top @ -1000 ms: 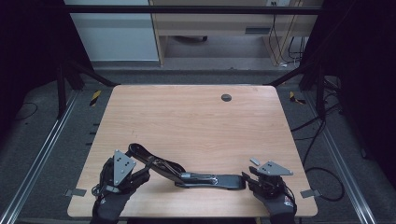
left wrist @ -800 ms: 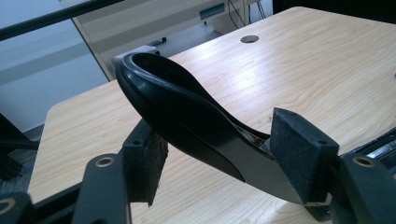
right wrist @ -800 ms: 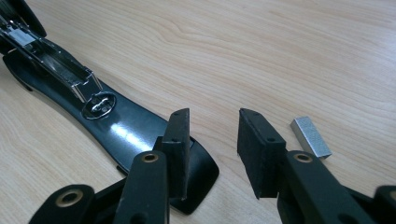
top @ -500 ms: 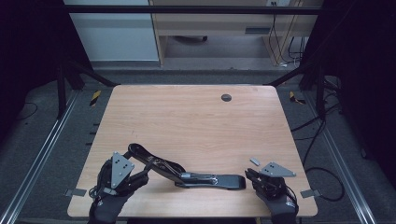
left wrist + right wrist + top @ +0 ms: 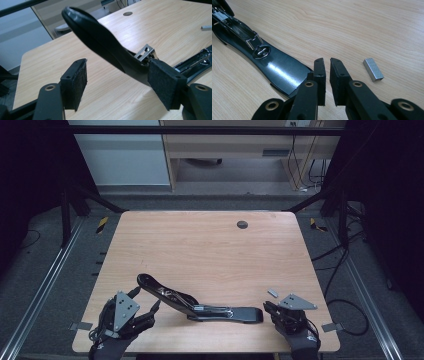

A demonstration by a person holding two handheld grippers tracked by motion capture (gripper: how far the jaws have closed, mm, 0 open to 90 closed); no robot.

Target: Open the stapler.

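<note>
A black stapler [image 5: 200,303] lay opened out near the front edge of the wooden bench [image 5: 210,250], between the two hand-held grippers. Its base [image 5: 279,71] rested flat on the wood with the metal staple channel [image 5: 235,28] exposed, while its top arm [image 5: 105,47] rose at a slant toward the left.

The left hand-held gripper [image 5: 142,306] sat at the front left corner, and its jaws stood wide apart. In the left gripper view, the raised arm of the stapler crossed the gap between the two felt-like pads [image 5: 80,83]; whether it touched the right-hand pad could not be told.

The right hand-held gripper [image 5: 327,65] sat at the front right, just beside the free end of the stapler's base. Its jaws were nearly together, with a narrow slit left between them and nothing in it. One jaw stood right at the rim of the base; whether they touched could not be told.

A small strip of staples [image 5: 373,69] lay on the bare wood just beside the right gripper, apart from the stapler. In the high view it showed as a pale sliver [image 5: 272,292] ahead of the grey plate [image 5: 297,302] on that gripper.

A dark round grommet [image 5: 242,224] sat near the far edge of the bench.
</note>
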